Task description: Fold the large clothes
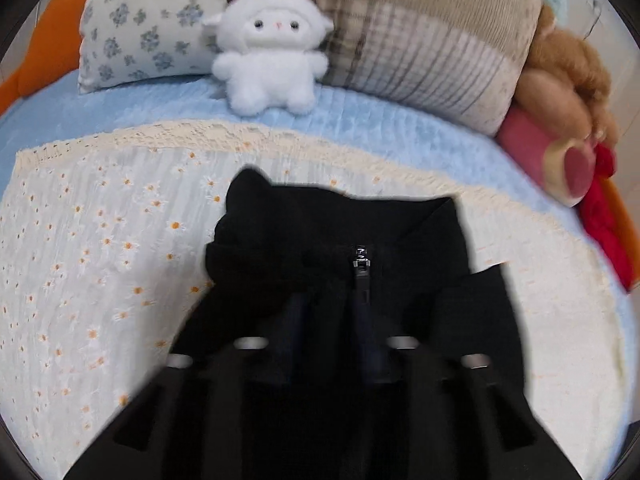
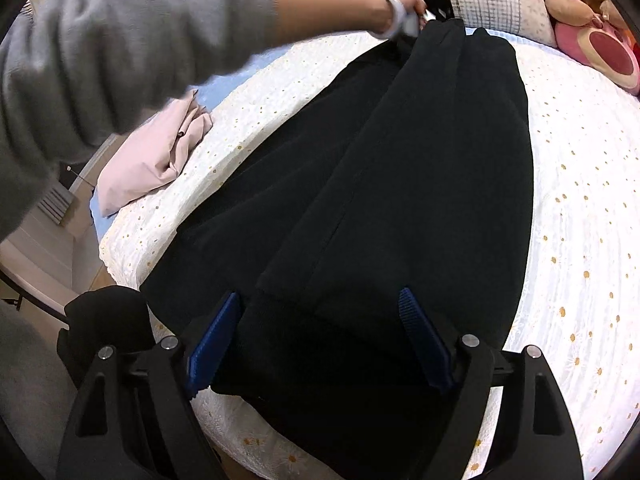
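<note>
Black zip-front fleece jacket [image 2: 400,184] stretched lengthwise across the white daisy-print bedspread [image 2: 580,220].

Left gripper [image 1: 326,320] has its jaws clenched on the collar end beside the zipper pull [image 1: 362,264]; right gripper [image 2: 320,332] has its jaws spread wide, straddling the hem end. A white plush lamb [image 1: 266,50] sits by the pillows.

The black jacket [image 2: 400,184] is matt, soft cloth with a glossy zip pull [image 1: 362,262], perhaps metal. The bedspread [image 2: 580,240] is crinkled white cotton with lace edging. The right gripper [image 2: 320,312] has ribbed blue pads [image 2: 420,328] on matt black plastic.
</note>
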